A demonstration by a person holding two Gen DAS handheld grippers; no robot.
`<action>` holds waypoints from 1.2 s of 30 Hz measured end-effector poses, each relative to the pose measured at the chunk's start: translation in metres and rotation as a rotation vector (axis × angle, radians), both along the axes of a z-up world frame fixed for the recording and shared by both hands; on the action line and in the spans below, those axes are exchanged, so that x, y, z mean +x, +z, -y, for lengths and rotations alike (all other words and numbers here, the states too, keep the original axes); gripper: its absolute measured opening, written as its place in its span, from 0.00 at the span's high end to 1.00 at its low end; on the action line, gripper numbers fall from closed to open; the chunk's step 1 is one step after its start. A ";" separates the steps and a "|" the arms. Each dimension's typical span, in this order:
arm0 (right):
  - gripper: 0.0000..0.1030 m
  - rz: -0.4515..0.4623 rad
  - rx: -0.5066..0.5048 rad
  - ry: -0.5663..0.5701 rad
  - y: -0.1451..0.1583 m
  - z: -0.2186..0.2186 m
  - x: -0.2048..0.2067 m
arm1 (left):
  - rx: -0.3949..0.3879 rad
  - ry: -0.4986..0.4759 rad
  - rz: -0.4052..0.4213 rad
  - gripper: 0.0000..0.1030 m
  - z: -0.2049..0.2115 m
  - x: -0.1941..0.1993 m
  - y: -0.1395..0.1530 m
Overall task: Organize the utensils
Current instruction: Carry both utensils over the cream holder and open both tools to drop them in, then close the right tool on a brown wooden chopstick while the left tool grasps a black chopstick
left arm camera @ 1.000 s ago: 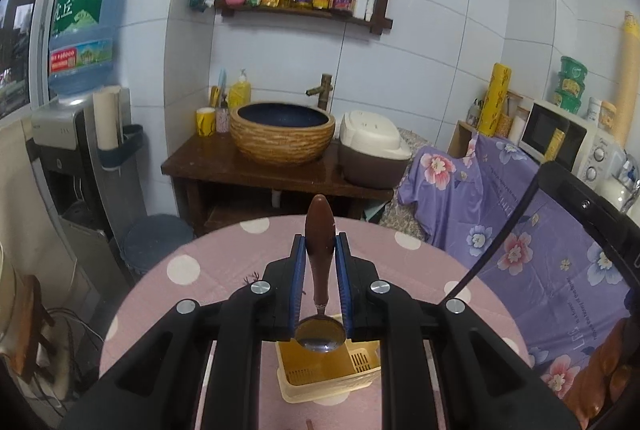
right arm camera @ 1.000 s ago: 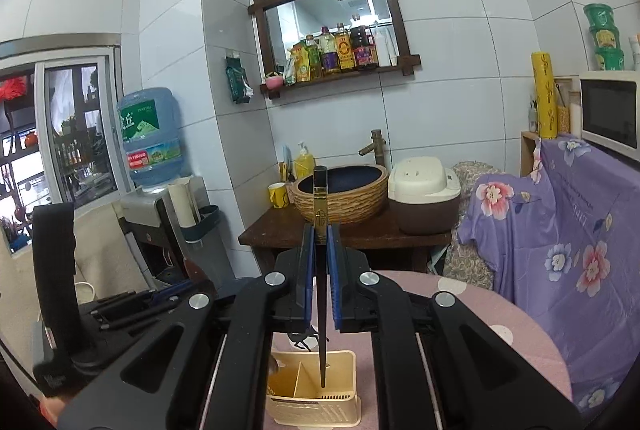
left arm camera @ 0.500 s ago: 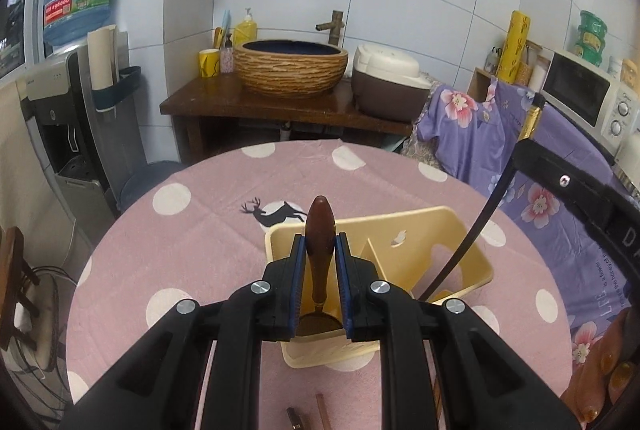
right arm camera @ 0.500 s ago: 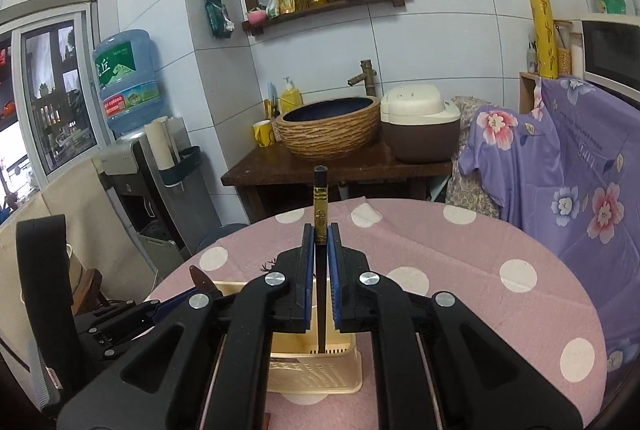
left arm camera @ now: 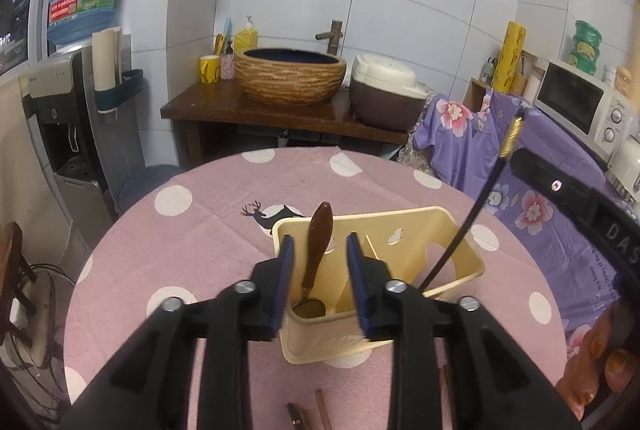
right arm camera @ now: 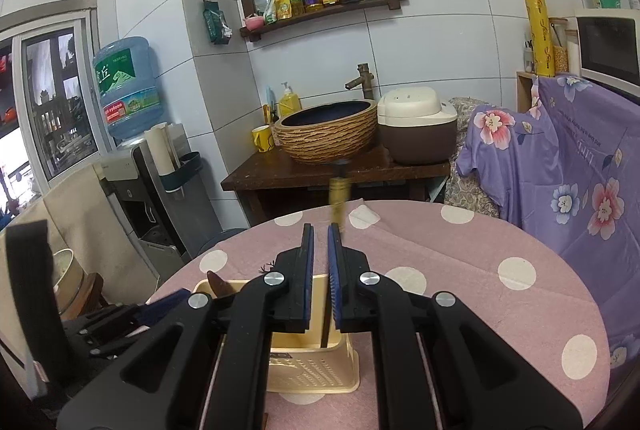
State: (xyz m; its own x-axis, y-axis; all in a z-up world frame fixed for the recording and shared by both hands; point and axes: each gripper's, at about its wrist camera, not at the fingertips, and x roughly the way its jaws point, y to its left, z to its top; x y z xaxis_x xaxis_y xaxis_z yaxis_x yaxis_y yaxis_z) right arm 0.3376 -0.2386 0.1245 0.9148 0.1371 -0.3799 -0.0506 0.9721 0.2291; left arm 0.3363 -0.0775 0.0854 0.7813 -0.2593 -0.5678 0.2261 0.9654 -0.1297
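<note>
A cream utensil caddy [left arm camera: 460,254] stands on the pink dotted table, also in the right wrist view [right arm camera: 316,370]. My left gripper [left arm camera: 320,250] is open just above its left compartment. A brown-handled spoon [left arm camera: 318,238] stands free in that compartment, bowl down, leaning against the wall; its handle tip shows in the right wrist view [right arm camera: 218,284]. My right gripper [right arm camera: 320,258] has opened slightly. The black chopstick with a gold end [right arm camera: 338,197] leans by the right jaw, its lower end in the caddy's right compartment. It also shows in the left wrist view [left arm camera: 472,222].
Brown chopstick ends [left arm camera: 322,408] lie on the table [left arm camera: 200,230] at the near edge. Behind the table stand a wooden stand with a woven basin [left arm camera: 290,73] and a rice cooker [left arm camera: 386,91]. A purple floral cloth [right arm camera: 568,157] covers furniture at the right.
Both grippers came down over the caddy. My left gripper opened and let go of the spoon, which now stands in the caddy. My right gripper's jaws parted slightly around the chopstick.
</note>
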 end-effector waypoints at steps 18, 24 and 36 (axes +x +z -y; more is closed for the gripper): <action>0.47 -0.130 -0.167 -0.028 -0.072 0.008 -0.124 | 0.077 0.091 -0.036 0.19 -0.057 -0.117 -0.068; 0.47 -0.291 -0.169 -0.068 -0.122 0.018 -0.147 | 0.088 0.086 -0.166 0.33 -0.067 -0.136 -0.109; 0.47 -0.388 -0.176 -0.058 -0.163 0.002 -0.168 | 0.085 -0.039 -0.244 0.51 -0.034 -0.148 -0.130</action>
